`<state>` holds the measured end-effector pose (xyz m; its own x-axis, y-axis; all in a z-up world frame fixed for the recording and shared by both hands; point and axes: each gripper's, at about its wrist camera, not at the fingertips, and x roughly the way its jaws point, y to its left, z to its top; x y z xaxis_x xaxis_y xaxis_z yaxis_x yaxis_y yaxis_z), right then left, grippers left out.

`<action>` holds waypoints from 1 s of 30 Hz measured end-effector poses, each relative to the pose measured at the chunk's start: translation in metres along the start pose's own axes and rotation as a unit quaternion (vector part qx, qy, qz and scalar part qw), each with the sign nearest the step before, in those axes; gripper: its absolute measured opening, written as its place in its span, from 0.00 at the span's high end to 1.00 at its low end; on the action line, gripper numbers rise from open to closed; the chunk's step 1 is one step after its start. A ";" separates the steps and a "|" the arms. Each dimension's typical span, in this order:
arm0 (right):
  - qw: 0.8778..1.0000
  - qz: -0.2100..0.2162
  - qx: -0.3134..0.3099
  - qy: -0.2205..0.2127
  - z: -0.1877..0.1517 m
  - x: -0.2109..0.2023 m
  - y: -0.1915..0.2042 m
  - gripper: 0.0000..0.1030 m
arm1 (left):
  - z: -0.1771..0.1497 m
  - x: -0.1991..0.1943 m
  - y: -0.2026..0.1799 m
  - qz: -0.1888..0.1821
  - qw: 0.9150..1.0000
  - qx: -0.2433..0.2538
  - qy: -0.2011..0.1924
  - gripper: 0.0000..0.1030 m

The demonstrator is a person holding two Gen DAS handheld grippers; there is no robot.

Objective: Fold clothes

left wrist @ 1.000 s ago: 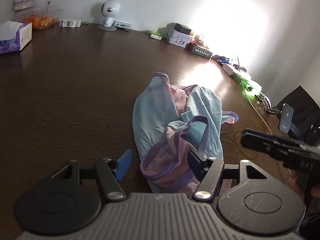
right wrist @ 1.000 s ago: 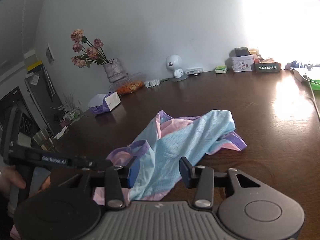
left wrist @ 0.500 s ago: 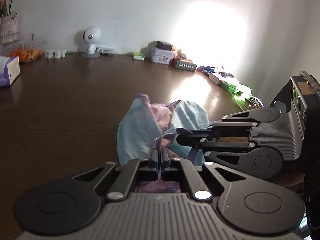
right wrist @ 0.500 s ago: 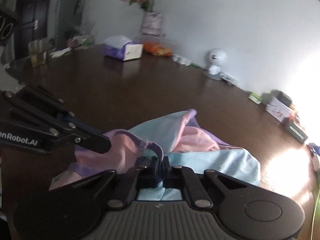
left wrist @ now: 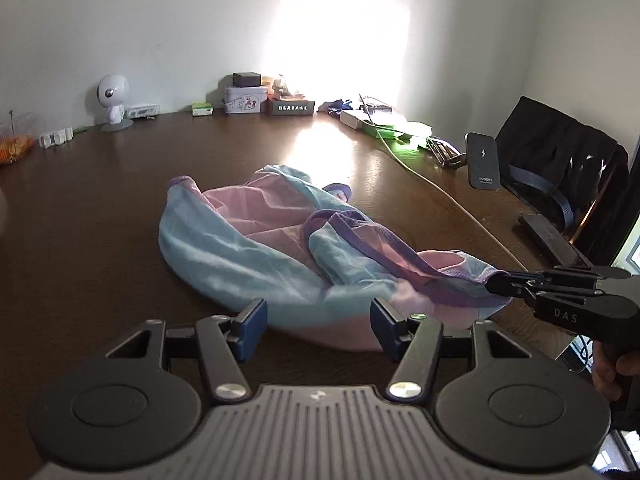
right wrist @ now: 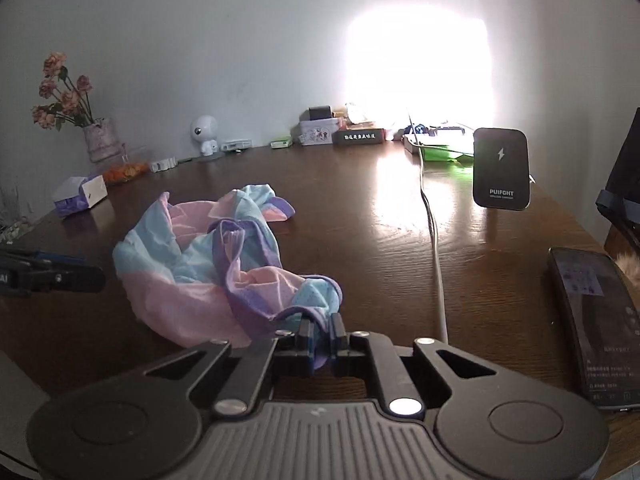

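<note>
A light blue and pink garment (left wrist: 240, 256) with purple trim lies crumpled on the dark wooden table (left wrist: 100, 216). My left gripper (left wrist: 319, 328) is at its near edge. Its jaws are opening, the blue pads (left wrist: 252, 326) stand well apart, and the pink edge lies between them untouched. My right gripper (right wrist: 322, 340) pinches the purple hem (right wrist: 316, 314); its jaws are nearly together and opening slightly, with cloth still between them. In the left wrist view the right gripper (left wrist: 494, 285) holds that hem stretched out to the right. In the right wrist view the left gripper (right wrist: 90, 270) reaches in at the left.
A white cable (right wrist: 436, 264) runs down the table to the right of the garment. A phone (right wrist: 592, 328) lies at the right edge, behind it a black charger stand (right wrist: 500, 168). A tissue box (right wrist: 80, 196), a flower vase (right wrist: 100, 140), a white figurine (right wrist: 206, 136) and boxes line the back.
Half a second ago both grippers were shut on the garment close together. The left has let go and opened; the right has drawn the purple hem away to the right.
</note>
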<state>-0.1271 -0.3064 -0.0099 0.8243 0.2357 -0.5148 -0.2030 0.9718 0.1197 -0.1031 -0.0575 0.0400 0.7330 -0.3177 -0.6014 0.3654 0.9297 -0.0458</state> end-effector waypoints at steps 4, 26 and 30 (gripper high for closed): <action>0.996 0.012 -0.083 -0.014 0.010 -0.002 0.010 0.77 | 0.024 0.009 -0.009 -0.028 0.999 0.017 -0.013 0.30; 0.998 0.011 -0.066 -0.010 0.027 0.031 0.004 0.96 | 0.070 0.132 0.002 -0.024 0.991 0.049 0.123 0.84; 0.999 0.024 -0.009 -0.029 0.031 0.020 -0.012 0.97 | 0.064 0.112 -0.002 0.020 0.992 0.062 0.104 0.86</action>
<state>-0.0918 -0.3136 0.0046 0.8421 0.2829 -0.4592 -0.2528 0.9591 0.1273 0.0151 -0.1064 0.0233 0.6189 -0.2231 -0.7532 0.4155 0.9067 0.0729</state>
